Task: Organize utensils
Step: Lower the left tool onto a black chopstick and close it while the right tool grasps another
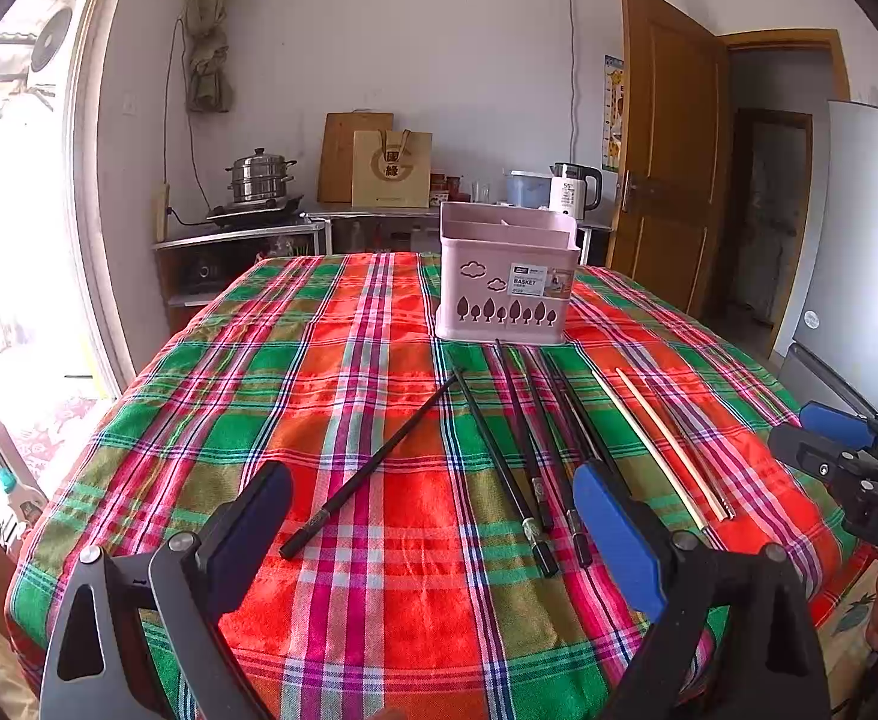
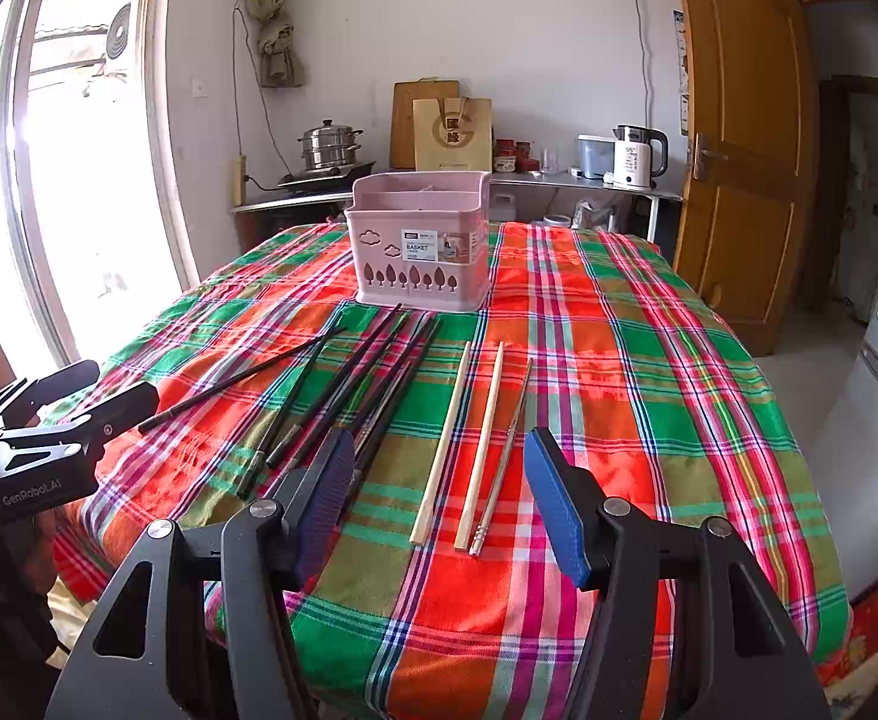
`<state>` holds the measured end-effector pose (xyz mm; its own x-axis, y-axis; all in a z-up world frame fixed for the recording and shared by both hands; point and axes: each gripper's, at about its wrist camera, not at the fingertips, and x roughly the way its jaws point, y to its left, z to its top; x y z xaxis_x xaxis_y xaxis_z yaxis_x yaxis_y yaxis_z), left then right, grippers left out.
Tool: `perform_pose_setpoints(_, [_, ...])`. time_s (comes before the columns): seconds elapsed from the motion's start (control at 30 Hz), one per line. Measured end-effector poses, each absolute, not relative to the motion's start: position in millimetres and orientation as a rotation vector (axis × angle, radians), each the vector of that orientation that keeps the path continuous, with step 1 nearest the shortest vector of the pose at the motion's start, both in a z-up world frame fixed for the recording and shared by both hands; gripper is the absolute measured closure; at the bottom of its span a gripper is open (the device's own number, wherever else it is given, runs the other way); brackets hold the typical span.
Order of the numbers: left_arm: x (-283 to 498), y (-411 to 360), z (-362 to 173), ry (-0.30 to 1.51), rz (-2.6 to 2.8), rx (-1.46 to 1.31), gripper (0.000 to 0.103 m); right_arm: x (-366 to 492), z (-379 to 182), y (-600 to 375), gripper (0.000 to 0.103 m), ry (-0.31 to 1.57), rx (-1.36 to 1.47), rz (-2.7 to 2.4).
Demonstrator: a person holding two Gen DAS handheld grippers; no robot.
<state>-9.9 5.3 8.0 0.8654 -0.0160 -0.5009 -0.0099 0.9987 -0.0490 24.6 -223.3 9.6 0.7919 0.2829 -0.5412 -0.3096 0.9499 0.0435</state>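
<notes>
In the left wrist view our left gripper [image 1: 432,531] hovers over the checked worktop [image 1: 210,408], jaws wide and empty; the black chopsticks [image 1: 499,450] lie loose before the pink basket [image 1: 505,276], one stray black chopstick [image 1: 372,468] angled apart. In the right wrist view our right gripper [image 2: 439,498] hangs, jaws wide, above the pale chopsticks [image 2: 463,444] and a metal one [image 2: 505,456]. Nothing looks sorted yet; next we must close on one stick and lift it into a compartment
</notes>
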Motion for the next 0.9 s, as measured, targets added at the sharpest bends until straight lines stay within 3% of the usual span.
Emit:
perform_pose_setpoints(0.53, [33.7,16.3,0.5,0.621,-0.041,-0.069,0.008,45.0,5.3,-216.9,0.043,0.599,-0.044,0.337])
perform_pose_setpoints(0.7, [71.7,18.2,-5.3,0.69,-0.073,-0.013,0.016,68.6,3.7,-208.0,0.043,0.629,-0.042,0.361])
perform_pose_setpoints(0.9, [132.7,33.8,-18.9,0.808,-0.08,0.047,0.038,107.3,-0.4,-195.1,0.046,0.682,-0.039,0.385])
